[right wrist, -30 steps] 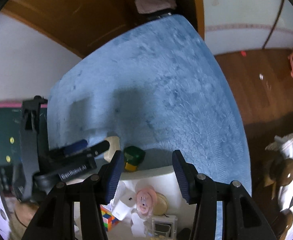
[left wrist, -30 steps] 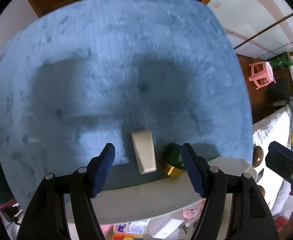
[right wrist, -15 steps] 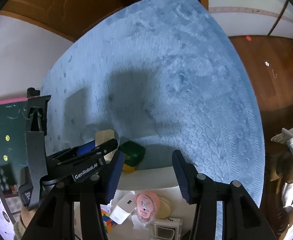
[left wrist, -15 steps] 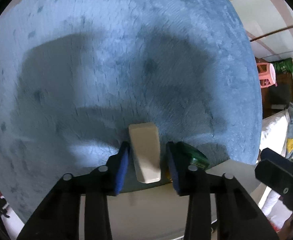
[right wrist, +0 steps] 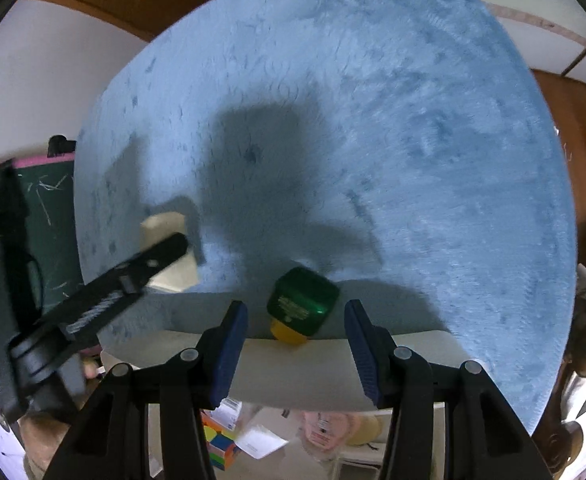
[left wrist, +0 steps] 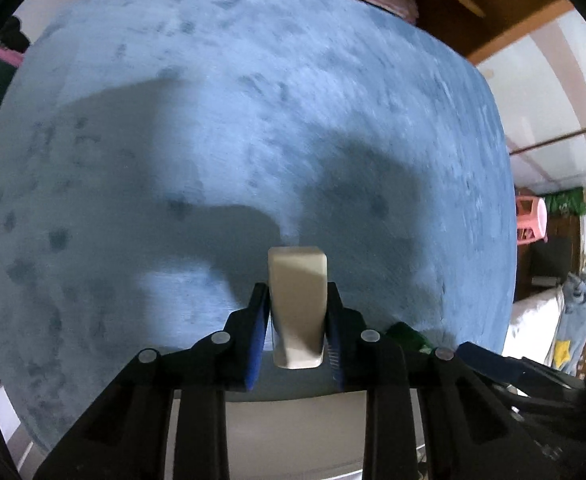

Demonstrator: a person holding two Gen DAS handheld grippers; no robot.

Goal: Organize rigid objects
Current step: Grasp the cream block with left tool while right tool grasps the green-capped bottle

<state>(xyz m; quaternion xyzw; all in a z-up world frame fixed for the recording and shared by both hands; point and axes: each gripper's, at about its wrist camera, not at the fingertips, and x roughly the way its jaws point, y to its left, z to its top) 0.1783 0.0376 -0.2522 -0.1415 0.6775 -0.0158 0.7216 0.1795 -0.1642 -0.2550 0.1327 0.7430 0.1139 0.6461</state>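
Note:
A cream rectangular block [left wrist: 297,280] is pinched between the blue pads of my left gripper [left wrist: 297,296], which is shut on it over the blue plush mat [left wrist: 253,120]. In the right wrist view the same block [right wrist: 161,224] shows behind the left gripper's black finger [right wrist: 161,250]. A green bottle with a yellow cap [right wrist: 303,300] lies at the mat's near edge, cap toward me. My right gripper [right wrist: 295,316] is open just short of it, its pads apart from the bottle. The bottle [left wrist: 405,334] is mostly hidden in the left wrist view.
The mat lies on a white table whose front edge [right wrist: 333,360] shows below the bottle. Under the edge sit a colour cube [right wrist: 219,446], a white card and a pink round item [right wrist: 325,428]. A green chalkboard [right wrist: 49,220] stands left, a pink stool [left wrist: 531,220] right.
My left gripper's jaws closed from wide apart onto the cream block and moved away from the green bottle with it. My right gripper sank closer to the bottle, still open.

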